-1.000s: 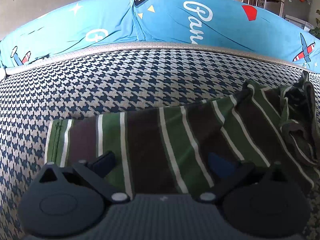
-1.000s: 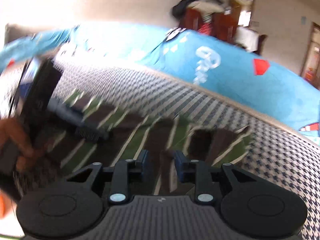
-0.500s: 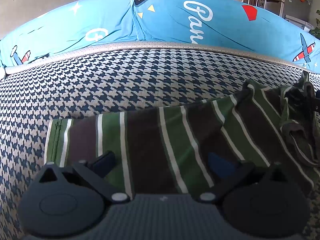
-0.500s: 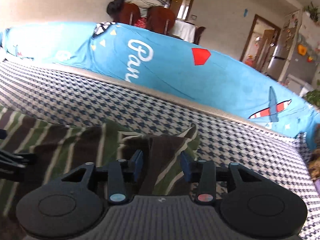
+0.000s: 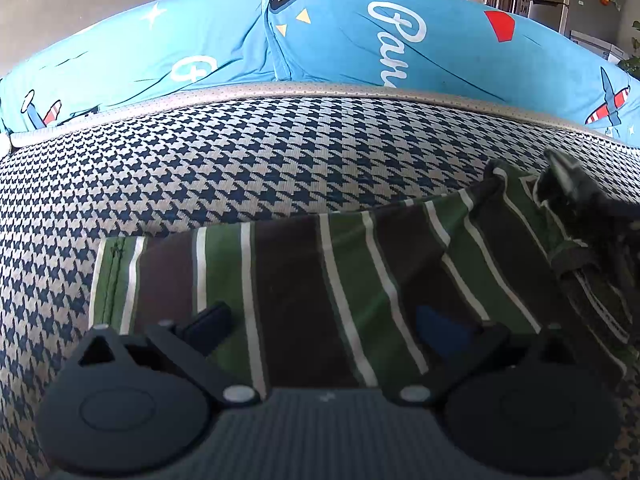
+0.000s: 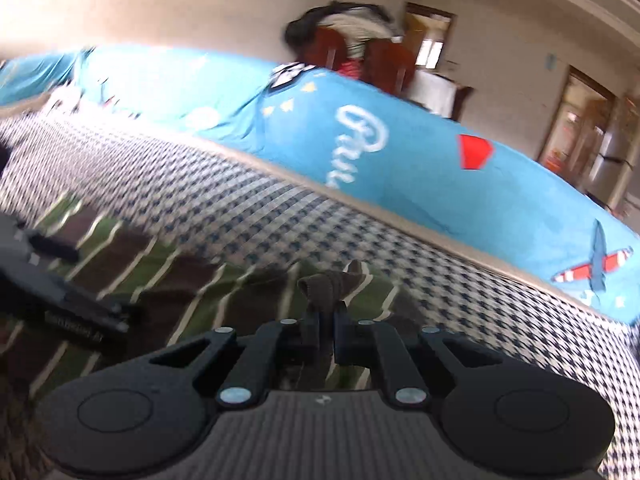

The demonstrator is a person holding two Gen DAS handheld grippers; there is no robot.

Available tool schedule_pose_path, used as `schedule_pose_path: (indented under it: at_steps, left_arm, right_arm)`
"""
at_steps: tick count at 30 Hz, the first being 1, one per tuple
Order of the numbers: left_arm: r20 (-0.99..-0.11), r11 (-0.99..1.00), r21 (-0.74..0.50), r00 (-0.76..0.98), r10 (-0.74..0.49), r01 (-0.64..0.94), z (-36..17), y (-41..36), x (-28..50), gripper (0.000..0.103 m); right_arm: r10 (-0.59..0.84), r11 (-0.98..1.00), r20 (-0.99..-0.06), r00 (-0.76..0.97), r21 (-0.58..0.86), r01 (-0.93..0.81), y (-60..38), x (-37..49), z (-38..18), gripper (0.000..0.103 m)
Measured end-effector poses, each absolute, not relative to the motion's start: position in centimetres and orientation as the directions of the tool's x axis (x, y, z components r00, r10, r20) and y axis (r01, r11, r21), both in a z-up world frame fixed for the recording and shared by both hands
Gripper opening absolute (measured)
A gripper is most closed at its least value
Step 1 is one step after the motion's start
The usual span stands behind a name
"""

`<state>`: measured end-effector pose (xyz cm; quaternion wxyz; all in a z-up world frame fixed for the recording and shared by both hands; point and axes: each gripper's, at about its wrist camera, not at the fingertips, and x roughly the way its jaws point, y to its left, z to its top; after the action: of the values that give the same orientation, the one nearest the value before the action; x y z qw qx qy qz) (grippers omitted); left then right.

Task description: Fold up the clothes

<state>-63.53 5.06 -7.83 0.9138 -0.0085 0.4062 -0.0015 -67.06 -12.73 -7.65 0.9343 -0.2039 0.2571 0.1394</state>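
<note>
A green, brown and white striped garment (image 5: 304, 280) lies spread on the houndstooth bed cover (image 5: 240, 168). My left gripper (image 5: 322, 318) stands open, its two fingers wide apart and low over the cloth near its left end. My right gripper (image 6: 326, 316) is shut on a bunched brown fold (image 6: 330, 282) at the garment's right end (image 6: 180, 280), and the fold sticks up from between the pads. In the left wrist view that right end (image 5: 560, 184) is raised and blurred. The left gripper (image 6: 60, 292) also shows at the left edge of the right wrist view.
A long blue cushion (image 5: 360, 48) printed with planes and white lettering runs along the far side of the bed. Behind it stand wooden chairs heaped with clothes (image 6: 352, 44), and a doorway (image 6: 580, 128) opens at the right. Bare houndstooth cover (image 6: 480, 300) lies right of the garment.
The right gripper's jaws have closed on a fold at the garment's right end, and its view has swung and tilted. That end of the cloth has lifted. The left gripper has not moved.
</note>
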Motion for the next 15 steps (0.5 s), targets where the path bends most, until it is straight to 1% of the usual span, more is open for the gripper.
schedule_pose_path:
  at_steps: [4,7,12,14,15]
  left_arm:
    - [-0.743,1.000,-0.016,0.670,-0.009,-0.005,-7.9,4.7,-63.8,0.103]
    - [-0.743,1.000,-0.018,0.669,-0.009,-0.006,-7.8,4.5,-64.0,0.103]
    - [-0.745,1.000,-0.020,0.667,-0.010,-0.007,-7.8,4.1,-64.3,0.103]
    - [-0.746,1.000,-0.021,0.666,-0.011,-0.007,-7.8,4.1,-64.3,0.103]
    - [-0.746,1.000,-0.022,0.666,-0.011,-0.008,-7.8,4.1,-64.3,0.103]
  right_arm:
    - [0.158,0.873,-0.597,0.786,-0.288,-0.394,-12.1,-65.6,-9.5,0.009]
    - [0.157,0.862,-0.606,0.779,-0.300,-0.408,-11.6,-65.4,-10.3,0.013]
    - [0.155,0.865,-0.613,0.774,-0.295,-0.407,-11.4,-65.5,-10.2,0.016]
    - [0.172,0.864,-0.622,0.764,-0.278,-0.421,-11.6,-65.7,-9.6,0.023]
    - [0.184,0.865,-0.626,0.757,-0.263,-0.428,-11.8,-65.8,-9.2,0.025]
